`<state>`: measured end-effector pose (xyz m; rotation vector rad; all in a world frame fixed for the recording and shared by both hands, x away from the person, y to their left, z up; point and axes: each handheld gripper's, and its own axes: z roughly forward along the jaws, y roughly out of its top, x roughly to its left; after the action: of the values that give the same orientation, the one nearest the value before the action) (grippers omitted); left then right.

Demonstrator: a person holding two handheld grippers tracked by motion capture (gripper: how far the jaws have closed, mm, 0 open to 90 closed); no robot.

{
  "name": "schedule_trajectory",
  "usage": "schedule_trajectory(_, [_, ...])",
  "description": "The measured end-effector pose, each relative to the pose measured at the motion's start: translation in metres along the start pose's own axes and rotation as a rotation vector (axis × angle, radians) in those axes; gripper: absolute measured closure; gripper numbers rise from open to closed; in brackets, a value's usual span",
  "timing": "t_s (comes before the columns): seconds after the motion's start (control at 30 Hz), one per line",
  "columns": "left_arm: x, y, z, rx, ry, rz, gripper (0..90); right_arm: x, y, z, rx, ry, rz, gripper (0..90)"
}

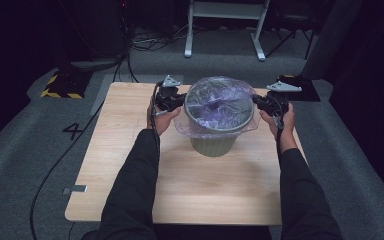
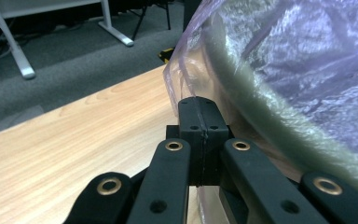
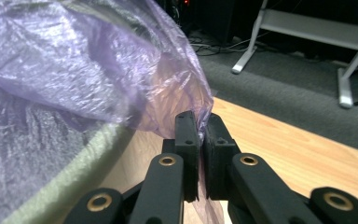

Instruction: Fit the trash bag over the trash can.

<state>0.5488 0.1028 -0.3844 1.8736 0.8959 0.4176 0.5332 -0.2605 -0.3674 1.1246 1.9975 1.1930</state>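
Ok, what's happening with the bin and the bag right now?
Left gripper shut on the bag at the bin rim. Right gripper shut on the bag's other side. Bag edge draped over the rim. Nothing in the way.

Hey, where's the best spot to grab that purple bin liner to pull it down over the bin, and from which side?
Take the purple bin liner by its loose overhanging skirt just below the rim of the green bin, coming in level from opposite sides. That film hangs free of the wall there, thin enough to pinch. Both the left hand-held gripper and right hand-held gripper are shut on it that way.
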Motion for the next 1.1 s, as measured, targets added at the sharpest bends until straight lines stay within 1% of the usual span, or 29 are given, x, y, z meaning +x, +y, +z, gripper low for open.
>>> schedule_trajectory(0.07, [0.002, -0.003, 0.002, 0.011, -0.004, -0.015, 89.9, -0.001, -0.003, 0.006, 0.018, 0.011, 0.026, 86.3])
schedule_trajectory(0.13, [0.005, -0.006, 0.004, 0.017, -0.003, -0.031, 89.9, -0.002, -0.006, 0.011, 0.022, 0.032, 0.058, 85.9])
schedule_trajectory(0.2, [0.006, -0.010, 0.006, 0.024, -0.009, -0.035, 89.9, -0.002, -0.010, 0.015, 0.034, 0.038, 0.069, 85.7])
schedule_trajectory(0.3, [0.007, -0.018, 0.010, 0.051, -0.017, -0.038, 90.0, -0.002, -0.016, 0.019, 0.053, 0.049, 0.069, 85.7])
schedule_trajectory(0.33, [0.008, -0.020, 0.010, 0.054, -0.020, -0.046, 89.9, -0.002, -0.018, 0.020, 0.062, 0.047, 0.071, 85.7])
schedule_trajectory(0.37, [0.010, -0.023, 0.011, 0.058, -0.023, -0.064, 89.9, -0.002, -0.021, 0.022, 0.068, 0.054, 0.076, 85.7])
schedule_trajectory(0.43, [0.012, -0.028, 0.010, 0.052, -0.032, -0.077, 89.9, -0.003, -0.026, 0.024, 0.089, 0.055, 0.076, 85.5])
schedule_trajectory(0.5, [0.014, -0.034, 0.011, 0.073, -0.025, -0.080, 89.9, -0.004, -0.032, 0.026, 0.103, 0.079, 0.083, 85.2])
schedule_trajectory(0.53, [0.015, -0.037, 0.011, 0.083, -0.032, -0.087, 89.9, -0.004, -0.035, 0.027, 0.109, 0.080, 0.079, 84.9])
schedule_trajectory(0.57, [0.016, -0.039, 0.012, 0.090, -0.032, -0.087, 89.9, -0.004, -0.038, 0.028, 0.115, 0.086, 0.076, 84.9])
schedule_trajectory(0.6, [0.016, -0.042, 0.012, 0.091, -0.034, -0.095, 89.9, -0.004, -0.041, 0.029, 0.119, 0.093, 0.079, 84.7])
schedule_trajectory(0.73, [0.017, -0.053, 0.014, 0.124, -0.029, -0.093, 89.9, -0.005, -0.052, 0.031, 0.132, 0.110, 0.095, 84.3])
schedule_trajectory(0.8, [0.018, -0.057, 0.014, 0.144, -0.024, -0.088, 89.9, -0.006, -0.056, 0.032, 0.135, 0.125, 0.095, 84.4])
schedule_trajectory(0.9, [0.019, -0.061, 0.016, 0.157, -0.024, -0.093, 89.9, -0.004, -0.061, 0.034, 0.159, 0.123, 0.086, 85.7])
schedule_trajectory(1.0, [0.016, -0.065, 0.020, 0.182, -0.034, -0.077, 89.9, -0.005, -0.067, 0.037, 0.177, 0.130, 0.091, 86.6])
schedule_trajectory(1.03, [0.015, -0.066, 0.021, 0.191, -0.037, -0.064, 89.9, -0.005, -0.068, 0.037, 0.182, 0.129, 0.090, 86.6])
schedule_trajectory(1.1, [0.012, -0.067, 0.021, 0.197, -0.040, -0.052, 90.0, -0.005, -0.071, 0.037, 0.183, 0.138, 0.092, 86.5])
